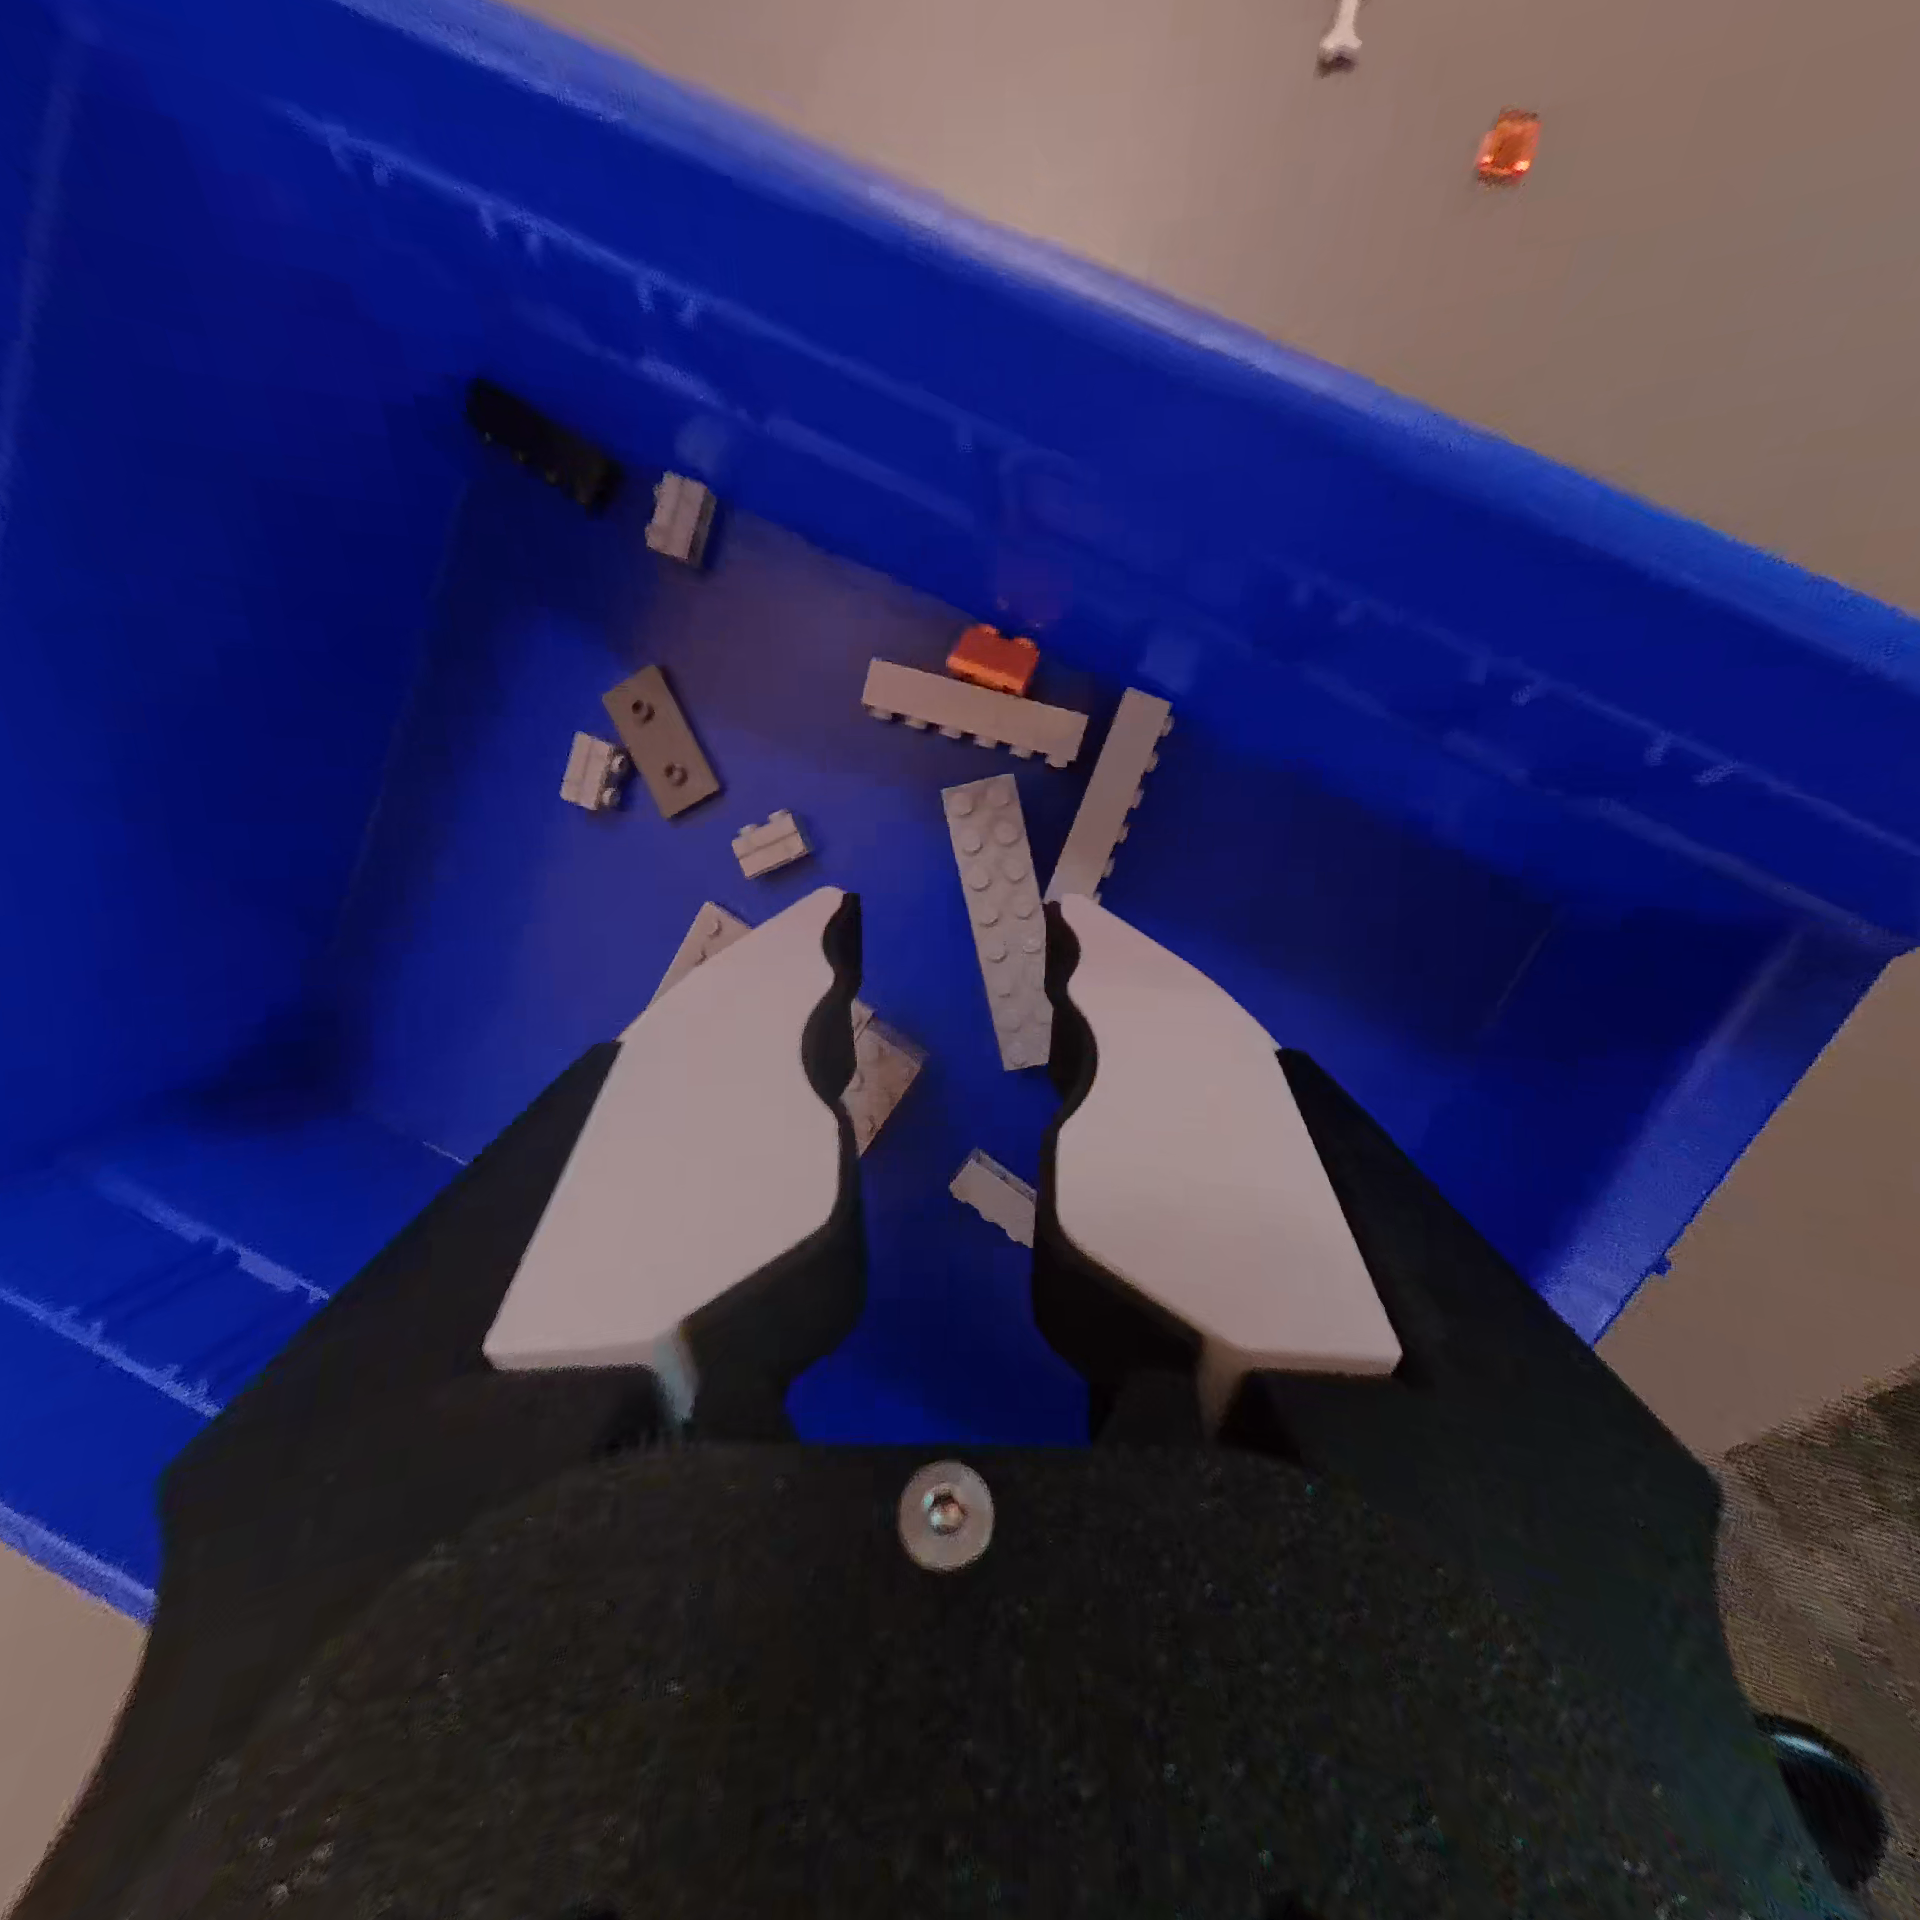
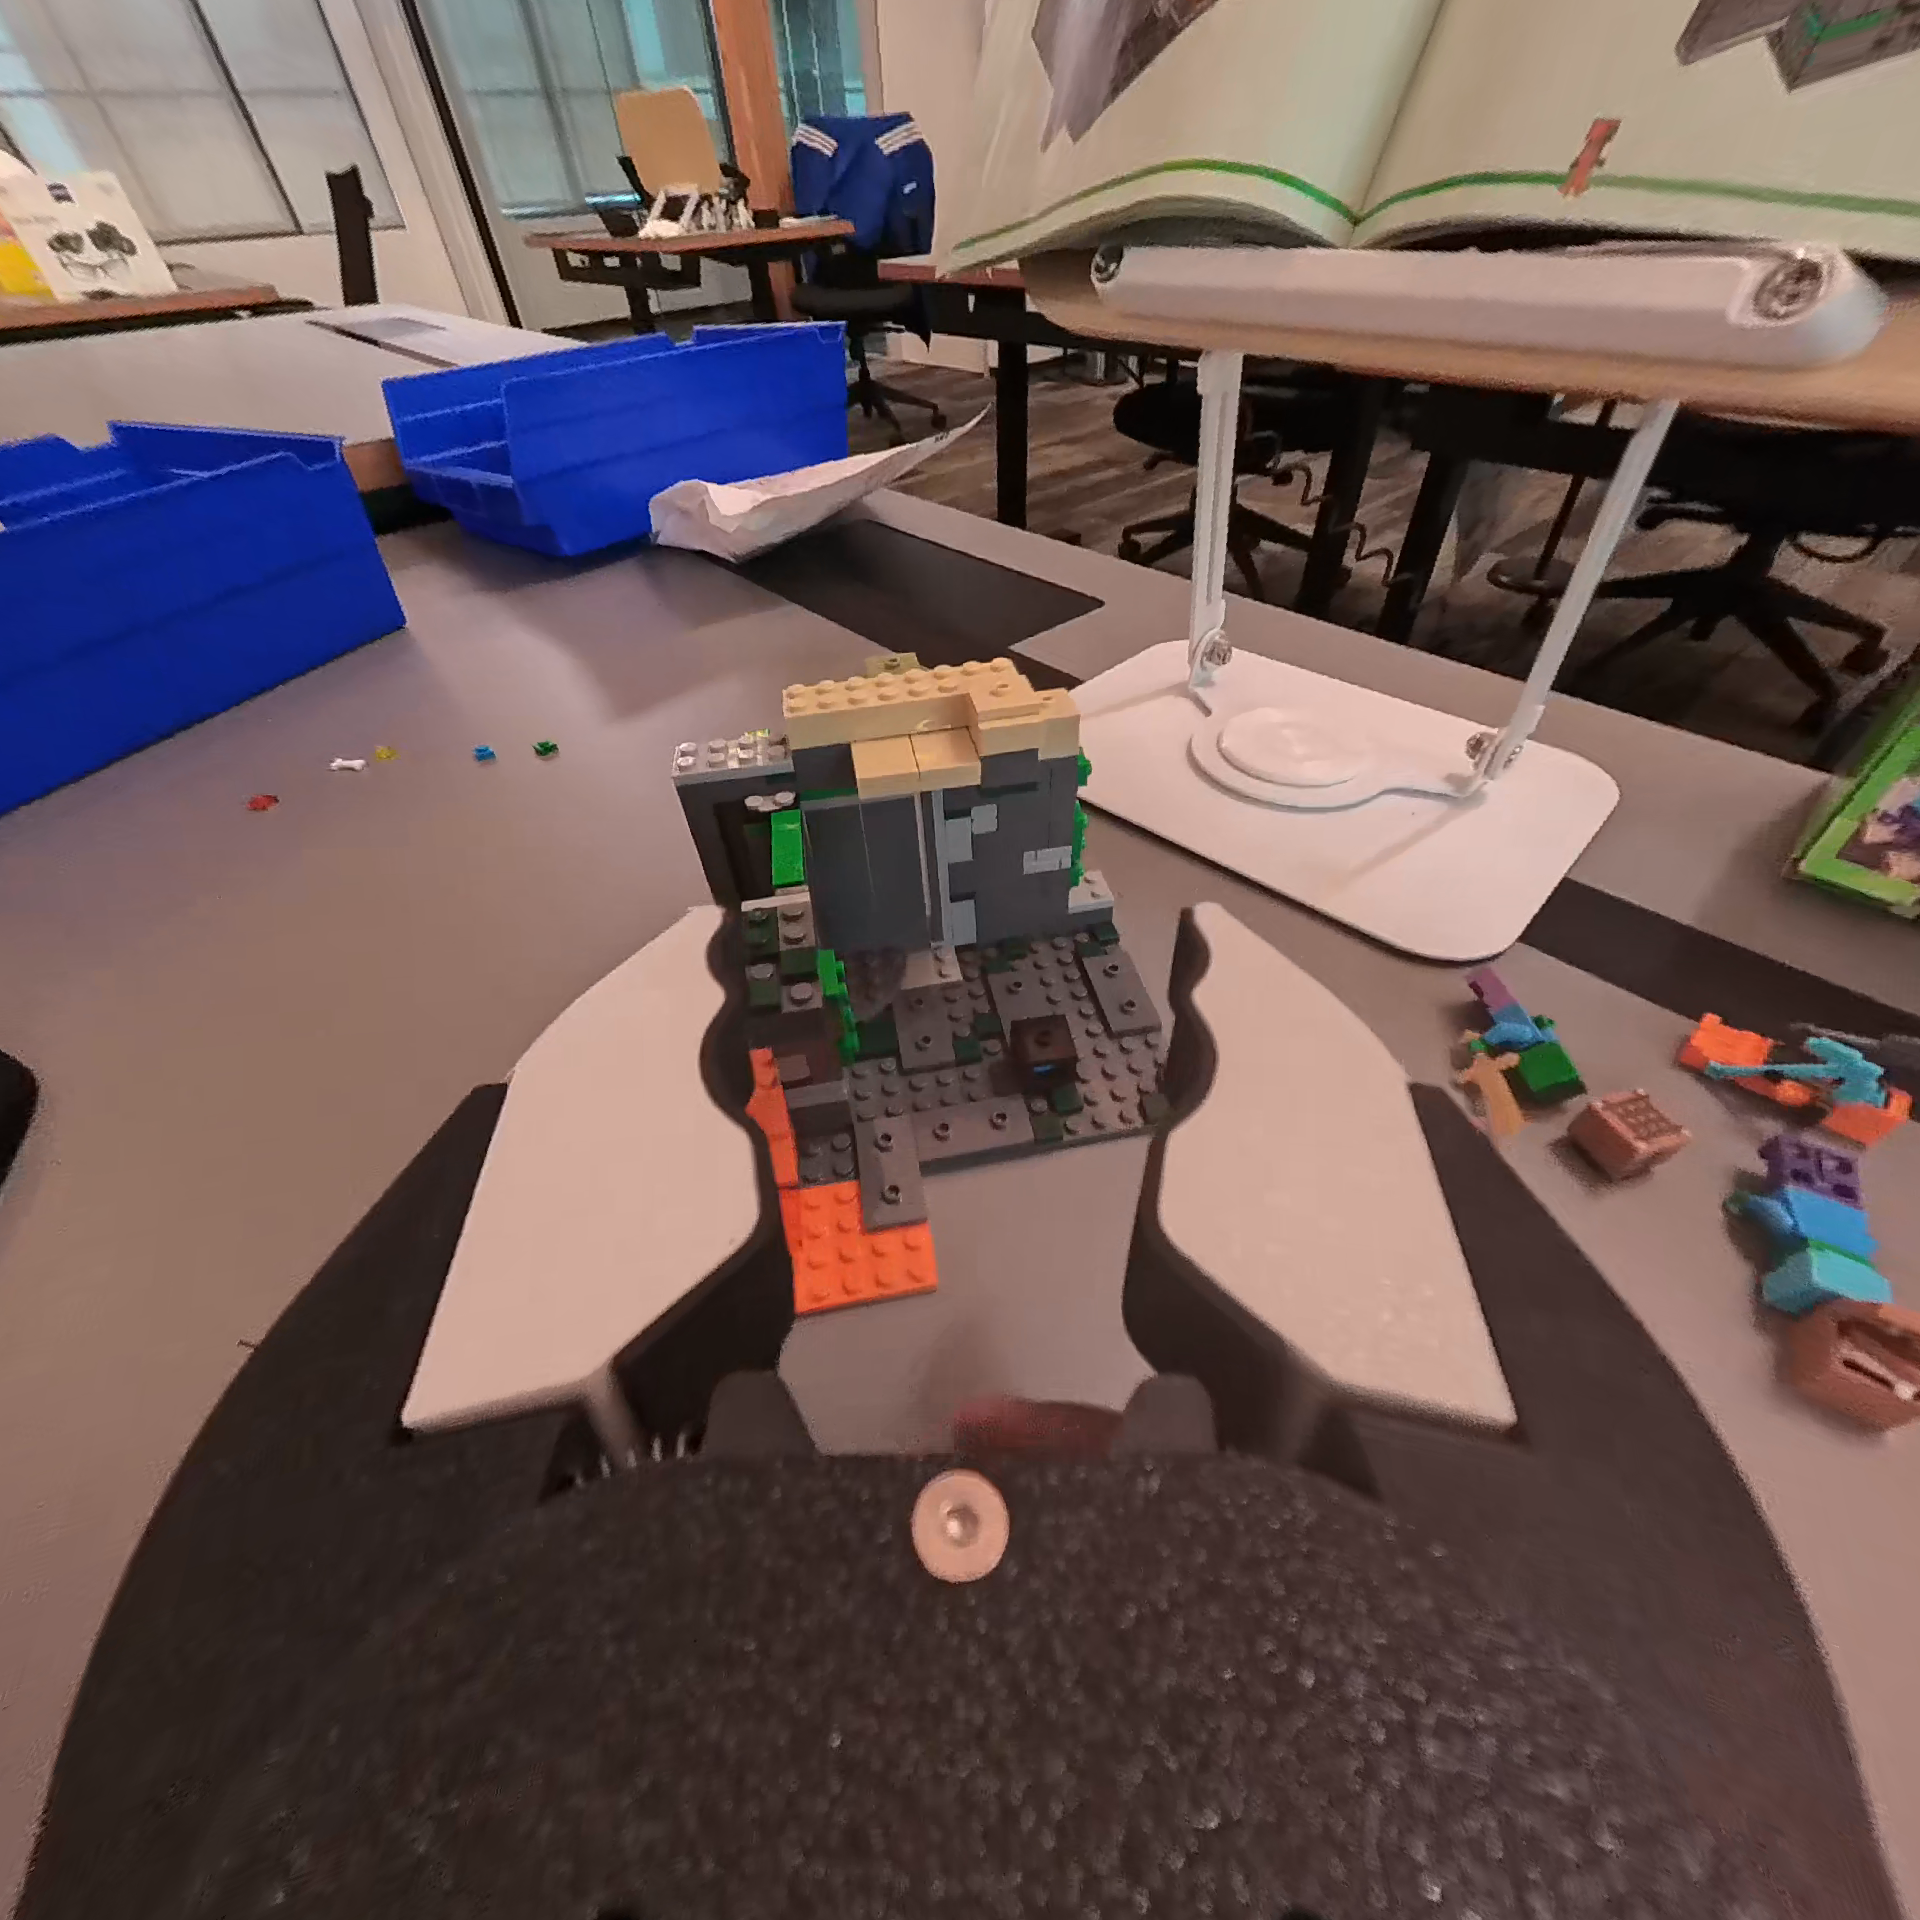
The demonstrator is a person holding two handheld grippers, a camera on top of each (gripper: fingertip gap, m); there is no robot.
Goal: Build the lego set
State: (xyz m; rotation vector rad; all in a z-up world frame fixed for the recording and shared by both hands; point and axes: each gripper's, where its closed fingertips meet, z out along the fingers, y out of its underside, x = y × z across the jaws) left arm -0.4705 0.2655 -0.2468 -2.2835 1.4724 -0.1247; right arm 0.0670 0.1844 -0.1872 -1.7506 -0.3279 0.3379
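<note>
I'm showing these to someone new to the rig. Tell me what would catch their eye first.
In the right wrist view, the half-built lego model stands mid-table, grey walls with a tan top on an orange-cornered base, framed between the fingers of the open right gripper. In the left wrist view, the open left gripper points down into a vivid blue bin scattered with grey bricks and one orange brick.

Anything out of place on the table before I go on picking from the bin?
Yes: a few tiny pieces lie loose on the table outside the blue bin, an orange one and a white one. Nothing looks damaged.
</note>
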